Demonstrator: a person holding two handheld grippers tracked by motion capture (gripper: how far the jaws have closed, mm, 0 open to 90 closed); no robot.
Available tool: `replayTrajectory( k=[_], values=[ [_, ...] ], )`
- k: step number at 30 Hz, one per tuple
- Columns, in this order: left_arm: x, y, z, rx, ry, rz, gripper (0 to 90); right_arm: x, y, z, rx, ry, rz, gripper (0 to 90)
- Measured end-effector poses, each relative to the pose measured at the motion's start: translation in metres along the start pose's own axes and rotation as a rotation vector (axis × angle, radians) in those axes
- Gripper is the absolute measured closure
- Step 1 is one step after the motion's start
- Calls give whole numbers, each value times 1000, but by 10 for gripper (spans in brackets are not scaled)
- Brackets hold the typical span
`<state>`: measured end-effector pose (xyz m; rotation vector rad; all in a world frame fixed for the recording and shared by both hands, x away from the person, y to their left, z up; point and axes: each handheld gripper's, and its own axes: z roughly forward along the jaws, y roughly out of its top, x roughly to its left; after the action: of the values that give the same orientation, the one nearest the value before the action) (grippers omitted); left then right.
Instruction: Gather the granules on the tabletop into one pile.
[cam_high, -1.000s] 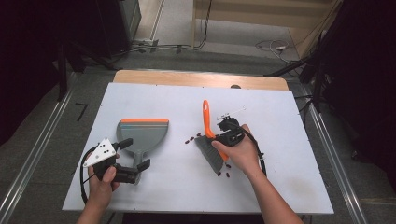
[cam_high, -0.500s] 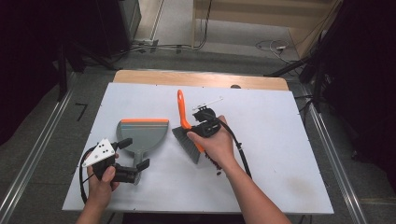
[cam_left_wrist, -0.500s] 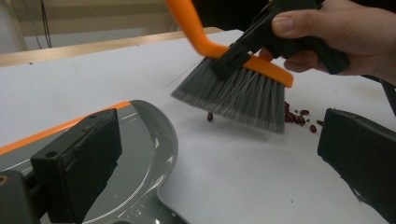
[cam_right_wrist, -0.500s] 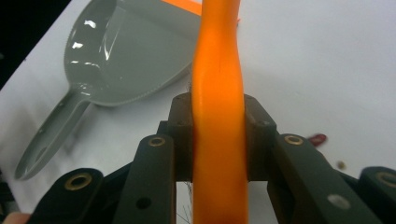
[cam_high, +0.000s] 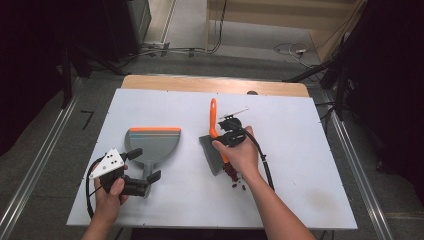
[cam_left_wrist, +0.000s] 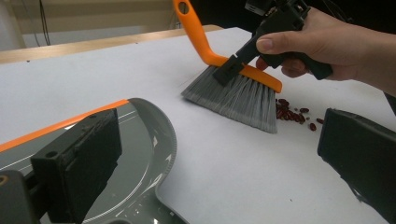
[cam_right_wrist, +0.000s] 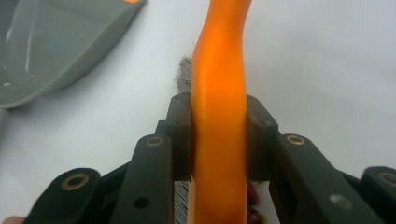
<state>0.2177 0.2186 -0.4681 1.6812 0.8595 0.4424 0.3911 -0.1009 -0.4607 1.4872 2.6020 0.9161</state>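
A hand brush with an orange handle (cam_high: 213, 116) and grey bristles (cam_high: 211, 152) stands on the white table, its bristles touching the top. My right gripper (cam_high: 226, 137) is shut on the handle (cam_right_wrist: 218, 93), both jaws pressed against its sides. Small dark red beans (cam_high: 234, 175) lie scattered just behind the bristles, also seen as beans (cam_left_wrist: 292, 112) in the left gripper view. A grey dustpan (cam_high: 152, 142) with an orange lip lies flat to the left. My left gripper (cam_high: 147, 163) is open at the dustpan's handle end, jaws wide apart (cam_left_wrist: 215, 135).
The table (cam_high: 310, 150) has a wooden strip (cam_high: 210, 84) along its far edge. Metal rails (cam_high: 35, 165) run beside it on the floor at both sides. Cables (cam_high: 292, 50) lie on the floor beyond the far edge.
The right gripper swung the brush left toward the dustpan, then back a little to the right. The left gripper and dustpan stayed put.
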Motion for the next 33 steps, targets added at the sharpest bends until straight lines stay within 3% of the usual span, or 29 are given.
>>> replayTrajectory(
  k=[8,13,16,19,23,25,29,33],
  values=[
    [-1,0,1,5,-1,5,2,-23,-10,-12,-12,-16,56,671],
    [0,-1,1,7,-2,4,2,-34,-13,-18,-20,-31,66,671],
    [0,-1,2,8,-1,3,2,-36,-14,-20,-32,0,77,673],
    [0,-1,2,9,0,2,2,-34,-12,-24,-61,65,62,679],
    [-1,0,3,7,-2,2,2,-27,-5,-42,-96,144,-20,681],
    [-1,-1,2,7,-1,0,2,-21,-1,-57,-101,141,-91,682],
    [0,-1,2,5,-1,-1,2,-9,3,-86,-85,112,-312,683],
    [0,-1,2,1,2,-4,2,2,-9,-103,-1,99,-527,684]
  ],
)
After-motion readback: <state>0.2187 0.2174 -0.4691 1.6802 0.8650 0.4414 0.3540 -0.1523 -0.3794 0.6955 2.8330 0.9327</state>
